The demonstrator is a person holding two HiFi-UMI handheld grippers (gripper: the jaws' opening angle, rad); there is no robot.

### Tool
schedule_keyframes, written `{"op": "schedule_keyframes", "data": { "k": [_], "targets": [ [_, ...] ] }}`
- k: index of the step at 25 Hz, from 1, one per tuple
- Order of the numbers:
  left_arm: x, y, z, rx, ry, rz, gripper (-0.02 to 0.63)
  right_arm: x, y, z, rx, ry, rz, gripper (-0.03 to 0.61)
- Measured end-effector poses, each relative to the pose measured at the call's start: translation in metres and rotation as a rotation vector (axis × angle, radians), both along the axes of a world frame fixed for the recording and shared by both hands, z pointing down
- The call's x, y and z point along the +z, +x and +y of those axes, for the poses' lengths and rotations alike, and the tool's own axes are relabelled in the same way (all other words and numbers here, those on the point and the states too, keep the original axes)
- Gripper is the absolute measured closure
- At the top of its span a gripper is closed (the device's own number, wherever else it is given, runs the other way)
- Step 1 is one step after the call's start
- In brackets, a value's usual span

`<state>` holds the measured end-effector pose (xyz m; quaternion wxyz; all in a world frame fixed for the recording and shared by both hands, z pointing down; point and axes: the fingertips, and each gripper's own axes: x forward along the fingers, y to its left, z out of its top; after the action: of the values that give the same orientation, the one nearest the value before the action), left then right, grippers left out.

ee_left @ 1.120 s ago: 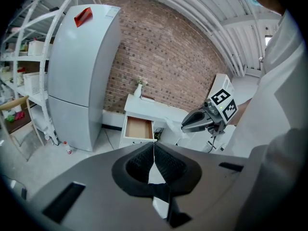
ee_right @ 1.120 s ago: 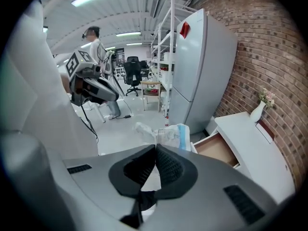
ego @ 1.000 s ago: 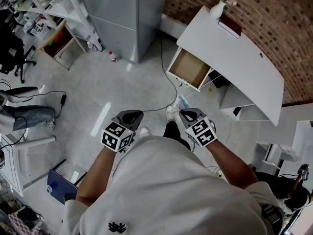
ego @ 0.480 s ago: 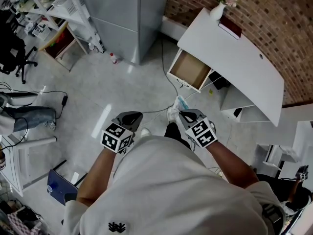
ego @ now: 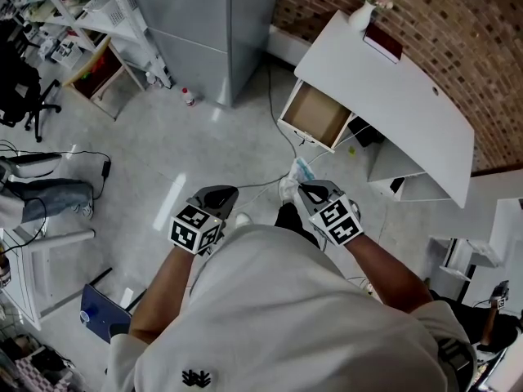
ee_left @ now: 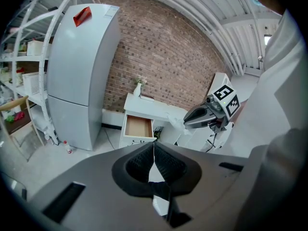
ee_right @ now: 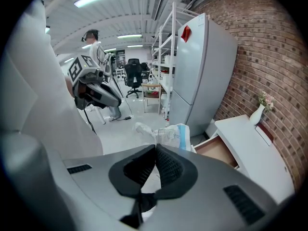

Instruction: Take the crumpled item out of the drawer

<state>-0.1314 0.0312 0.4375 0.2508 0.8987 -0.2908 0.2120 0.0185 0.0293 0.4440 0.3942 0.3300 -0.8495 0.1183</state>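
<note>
A crumpled white and blue plastic item [ee_right: 166, 133] sticks out past the tips of my right gripper [ee_right: 155, 150], which is shut on it. In the head view the item [ego: 300, 170] hangs above the floor just beyond the right gripper [ego: 309, 189], close to my body. The drawer [ego: 315, 114] of the white desk [ego: 392, 96] stands open, and its wooden inside shows nothing in it. It is also visible in the left gripper view as the drawer [ee_left: 138, 127]. My left gripper [ego: 214, 194] is shut with nothing between its jaws, held beside the right one.
A grey fridge [ego: 208, 23] stands left of the desk against the brick wall. A white vase [ego: 364, 15] and a dark red book [ego: 384, 43] sit on the desk top. Cables [ego: 282, 141] trail on the floor before the drawer. Shelving [ego: 90, 23] lines the left.
</note>
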Motion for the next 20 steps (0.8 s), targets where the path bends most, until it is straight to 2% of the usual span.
{"op": "schedule_keyframes", "data": {
  "k": [20],
  "targets": [
    [0.0095, -0.0022, -0.0012, -0.007, -0.019, -0.003, 0.589, 0.0093, -0.0044, -0.002, -0.002, -0.03, 0.006, 0.549]
  ]
}}
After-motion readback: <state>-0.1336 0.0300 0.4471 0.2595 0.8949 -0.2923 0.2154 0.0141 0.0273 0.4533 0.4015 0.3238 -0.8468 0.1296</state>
